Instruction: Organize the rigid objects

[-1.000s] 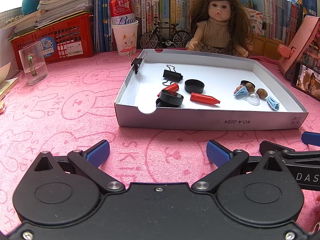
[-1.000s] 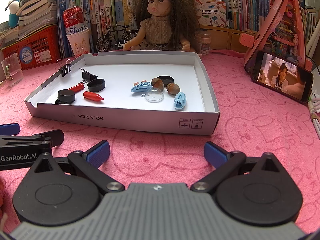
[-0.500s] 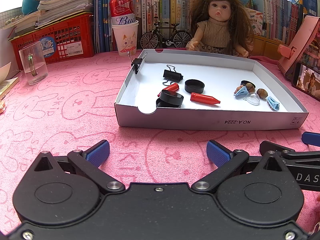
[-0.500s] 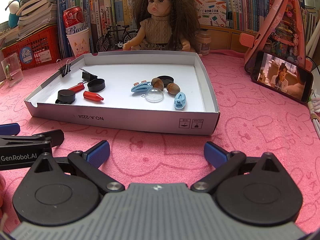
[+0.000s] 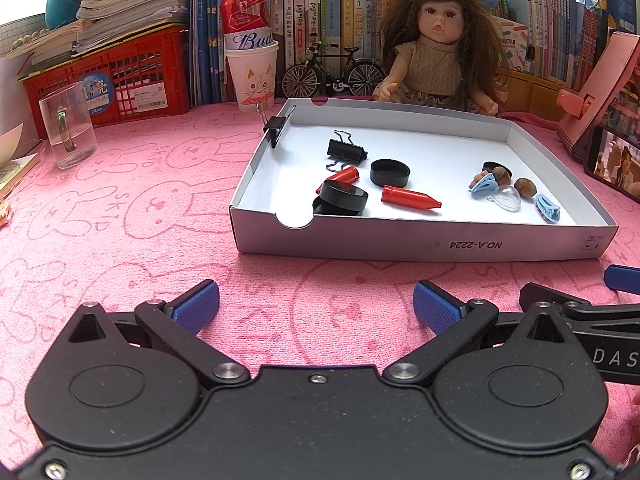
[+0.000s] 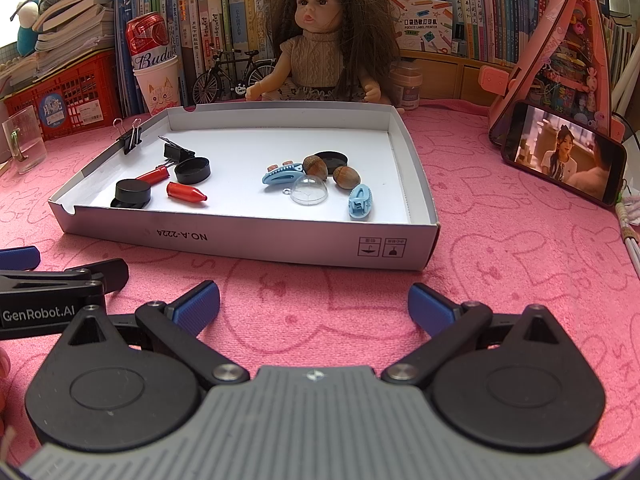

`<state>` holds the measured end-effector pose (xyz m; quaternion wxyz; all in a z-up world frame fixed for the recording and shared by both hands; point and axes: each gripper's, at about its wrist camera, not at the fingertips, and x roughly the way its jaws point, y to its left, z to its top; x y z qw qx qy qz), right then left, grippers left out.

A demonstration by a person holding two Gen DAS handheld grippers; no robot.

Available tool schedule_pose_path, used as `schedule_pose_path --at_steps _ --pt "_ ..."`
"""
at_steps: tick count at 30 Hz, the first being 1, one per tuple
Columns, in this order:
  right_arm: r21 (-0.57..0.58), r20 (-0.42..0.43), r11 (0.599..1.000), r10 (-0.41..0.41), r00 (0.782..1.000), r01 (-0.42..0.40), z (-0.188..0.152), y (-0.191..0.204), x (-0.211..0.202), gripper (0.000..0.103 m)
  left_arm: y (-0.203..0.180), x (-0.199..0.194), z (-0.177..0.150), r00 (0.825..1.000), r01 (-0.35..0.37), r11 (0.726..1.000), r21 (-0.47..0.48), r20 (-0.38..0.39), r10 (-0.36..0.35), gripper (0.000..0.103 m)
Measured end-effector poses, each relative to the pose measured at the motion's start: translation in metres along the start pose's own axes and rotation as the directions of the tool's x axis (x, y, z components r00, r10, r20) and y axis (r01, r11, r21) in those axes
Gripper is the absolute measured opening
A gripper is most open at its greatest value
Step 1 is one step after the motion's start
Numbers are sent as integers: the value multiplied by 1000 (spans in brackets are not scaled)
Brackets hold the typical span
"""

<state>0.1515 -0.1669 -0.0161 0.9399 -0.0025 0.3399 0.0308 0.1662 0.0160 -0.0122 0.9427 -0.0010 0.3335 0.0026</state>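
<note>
A shallow white box lid [image 5: 400, 244] [image 6: 280, 246] lies on the pink cloth ahead of both grippers. On its left side lie black caps [image 5: 345, 197] [image 6: 133, 191], red cones [image 5: 410, 199] [image 6: 186, 193] and a black binder clip [image 5: 346, 152] [image 6: 176, 153]. On its right side sit blue hair clips [image 5: 547, 208] [image 6: 361, 202], hazelnuts [image 6: 346, 177] [image 5: 525, 187] and a clear dome [image 6: 309, 191] [image 5: 507, 198]. Another binder clip [image 5: 275, 126] [image 6: 130, 140] grips the left wall. My left gripper [image 5: 316, 308] and right gripper [image 6: 314, 304] stand open and empty, side by side short of the lid.
A doll [image 5: 438, 46] and a toy bicycle [image 5: 332, 74] stand behind the lid before a wall of books. A paper cup with a can [image 5: 252, 72], a red crate [image 5: 120, 80] and a glass mug [image 5: 68, 130] sit back left. A phone [image 6: 560, 152] leans at the right.
</note>
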Motion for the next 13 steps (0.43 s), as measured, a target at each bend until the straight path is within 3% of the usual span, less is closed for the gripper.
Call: schedule_pose_path --at_steps 13 --pt "0 0 1000 0 1000 0 0 0 0 103 1 0 0 1000 0 1000 -1 0 0 103"
